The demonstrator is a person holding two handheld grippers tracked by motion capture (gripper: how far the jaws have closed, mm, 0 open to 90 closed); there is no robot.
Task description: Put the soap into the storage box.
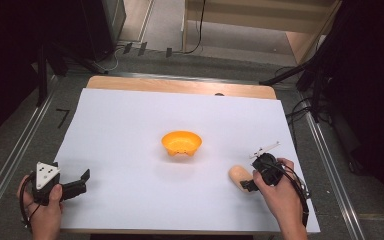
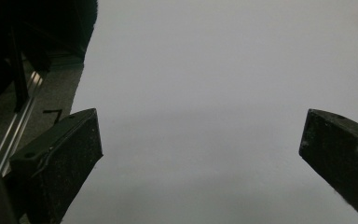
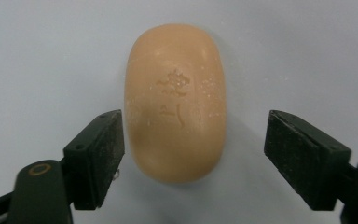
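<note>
High view: one peach soap bar [image 1: 238, 174] lies on the white table [image 1: 130, 125], front right, directly ahead of the right gripper [image 1: 250, 185]. One orange bowl [image 1: 181, 142] sits at centre, well apart. The left gripper [image 1: 82, 180] rests front left, far from the bar.

Left gripper view: jaws spread wide over bare sheet, holding nothing.

Right gripper view: soap bar [image 3: 175, 100] between the open jaws, long axis along the gripper's reach; left pad [image 3: 103, 149] seems just touching it (shadow blurs this), right pad [image 3: 294, 149] apart. Nothing gripped.
</note>
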